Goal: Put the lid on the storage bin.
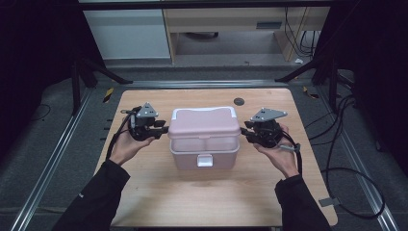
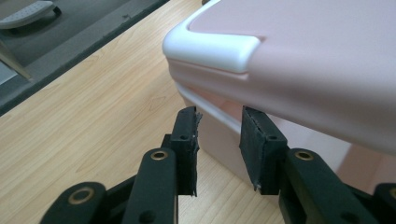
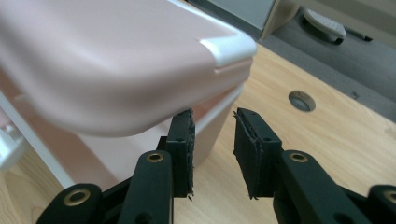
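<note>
Pink lidded box (image 1: 204, 139) sits mid-counter (image 1: 144, 192), white latch tab (image 1: 205, 160) facing you, lid on. Your left gripper (image 1: 162, 129) is at its left end and your right gripper (image 1: 245, 131) at its right end, both just under the lid's overhang. In the left gripper view the jaws stand apart with a gap between the pads, tips right at the box wall below the lid lip (image 2: 210, 107); nothing is pinched. Same in the right gripper view: jaws apart, tips close to the box corner, nothing between them. Judging from that, you're set to grab or lift the box from both ends. Risks: the pads look frayed and the plastic wall looks smooth, so a shallow bite could slip. If you catch just the lid edge, the lid may pop off and the base stay down or drop. Uneven closing or lifting between the two sides could tilt the box and slide it across the counter. Cannot tell whether the latch is fastened.
</note>
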The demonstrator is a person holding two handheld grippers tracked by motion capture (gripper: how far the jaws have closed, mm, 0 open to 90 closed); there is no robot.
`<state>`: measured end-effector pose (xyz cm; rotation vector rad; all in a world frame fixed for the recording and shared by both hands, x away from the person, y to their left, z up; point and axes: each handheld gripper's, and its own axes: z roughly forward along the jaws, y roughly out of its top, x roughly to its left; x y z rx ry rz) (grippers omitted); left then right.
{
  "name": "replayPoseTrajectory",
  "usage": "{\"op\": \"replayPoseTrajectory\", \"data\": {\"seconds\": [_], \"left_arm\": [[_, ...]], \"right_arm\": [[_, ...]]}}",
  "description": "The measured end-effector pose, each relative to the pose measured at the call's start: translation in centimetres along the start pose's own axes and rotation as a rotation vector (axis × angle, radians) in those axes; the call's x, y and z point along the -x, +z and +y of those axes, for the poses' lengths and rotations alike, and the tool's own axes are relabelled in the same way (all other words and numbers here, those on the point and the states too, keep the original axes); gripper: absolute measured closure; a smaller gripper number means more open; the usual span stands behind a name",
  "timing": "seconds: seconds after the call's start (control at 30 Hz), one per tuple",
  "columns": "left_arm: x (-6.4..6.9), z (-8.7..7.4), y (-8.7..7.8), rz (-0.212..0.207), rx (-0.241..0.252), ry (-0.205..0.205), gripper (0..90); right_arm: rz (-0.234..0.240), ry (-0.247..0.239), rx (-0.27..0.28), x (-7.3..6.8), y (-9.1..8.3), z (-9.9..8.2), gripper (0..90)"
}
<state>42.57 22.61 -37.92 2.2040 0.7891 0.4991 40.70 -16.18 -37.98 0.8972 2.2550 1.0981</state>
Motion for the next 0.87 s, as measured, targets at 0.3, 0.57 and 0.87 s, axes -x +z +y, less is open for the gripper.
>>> {"op": "replayPoseTrajectory", "data": {"seconds": [0.3, 0.57, 0.87], "left_arm": [[-0.1, -4.3, -0.4, 0.024, -0.016, -0.066, 56.0], [-0.2, -9.2, 0.7, 0.05, -0.049, -0.174, 43.3], [-0.8, -12.2, 1.9, 0.095, -0.128, -0.227, 31.5]], "right_arm": [[-0.06, 0.087, 0.004, 0.9, -0.2, -3.6, 46.7], [-0.117, 0.136, -0.048, 1.6, -0.2, -6.9, 24.5], [-0.192, 0.237, -0.186, 2.1, -0.7, -12.3, 11.3]]}}
